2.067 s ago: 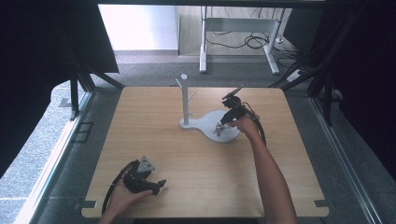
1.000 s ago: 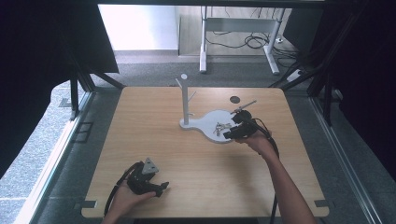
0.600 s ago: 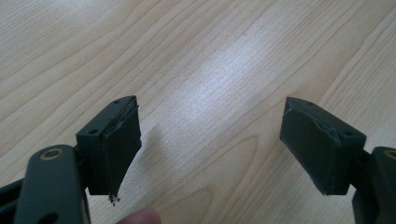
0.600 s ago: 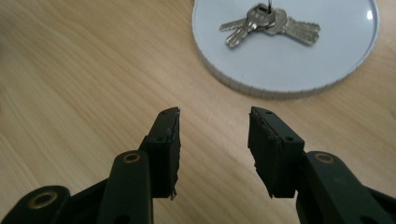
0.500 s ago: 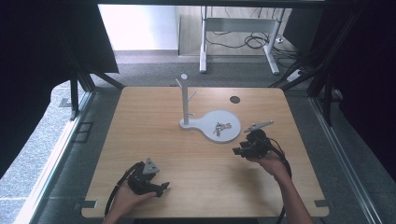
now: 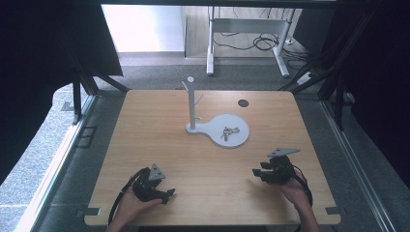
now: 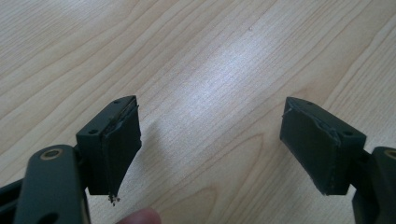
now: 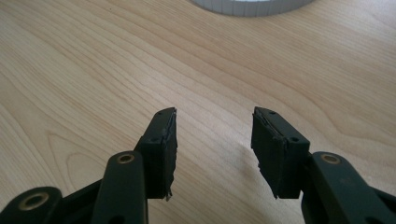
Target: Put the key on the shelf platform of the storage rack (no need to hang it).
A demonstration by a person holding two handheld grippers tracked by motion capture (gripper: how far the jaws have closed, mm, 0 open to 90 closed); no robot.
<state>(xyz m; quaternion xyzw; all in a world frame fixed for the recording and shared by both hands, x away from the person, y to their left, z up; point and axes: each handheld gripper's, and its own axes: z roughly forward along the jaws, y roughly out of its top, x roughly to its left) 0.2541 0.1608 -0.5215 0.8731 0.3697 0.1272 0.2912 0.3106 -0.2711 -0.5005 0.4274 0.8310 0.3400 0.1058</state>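
On white base [image 6: 235, 136]: keys [image 6: 229, 131], high view; right hand-held gripper [image 8: 214, 140] view: base edge, jaws apart.

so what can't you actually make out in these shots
- Keys on the white stand base, high view: too small to count or tell how they are joined.
- Dark round spot on the table, high view: too small to tell hole from disc.
- Stand base, right gripper view: cut off by the top edge.
- Left gripper fingers, high view: largely hidden by its own body.
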